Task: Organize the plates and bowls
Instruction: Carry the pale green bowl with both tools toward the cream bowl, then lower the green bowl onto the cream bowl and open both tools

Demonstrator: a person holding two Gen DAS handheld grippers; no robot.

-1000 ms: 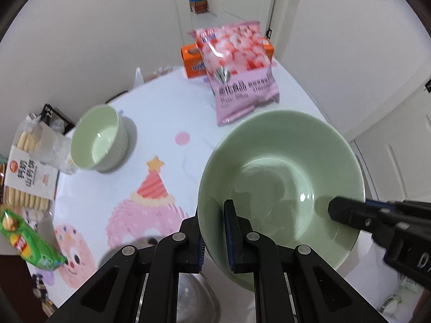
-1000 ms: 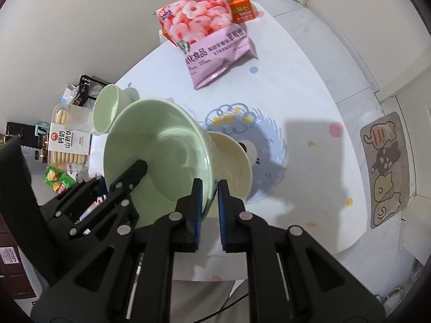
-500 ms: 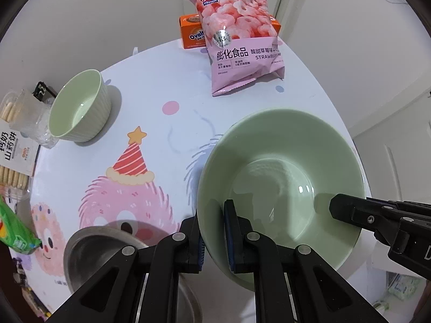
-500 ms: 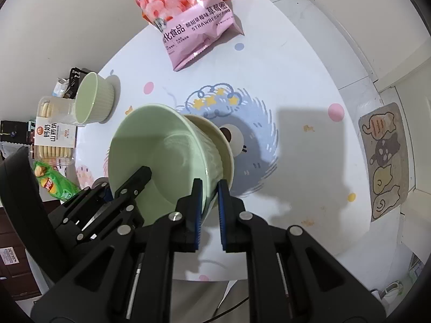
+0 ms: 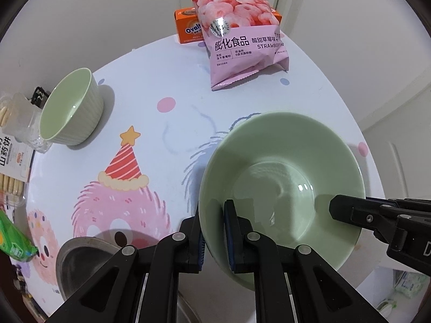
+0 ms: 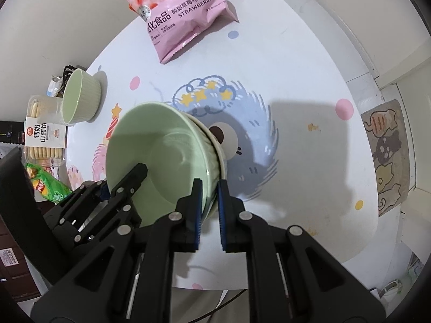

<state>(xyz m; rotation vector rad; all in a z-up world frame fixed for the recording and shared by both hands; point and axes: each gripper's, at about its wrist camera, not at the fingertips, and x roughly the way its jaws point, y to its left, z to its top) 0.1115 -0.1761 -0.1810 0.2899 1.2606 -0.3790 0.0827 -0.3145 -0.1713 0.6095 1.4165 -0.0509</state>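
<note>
- Steel pan: near side cut off by left-wrist view's edge, partly hidden by gripper frame.
- Cream dish under large green bowl: mostly covered; only rim seen.
- Orange box: right part hidden behind pink snack bag.
- Biscuit pack, green crisp bag: cut off at left edge.
</note>
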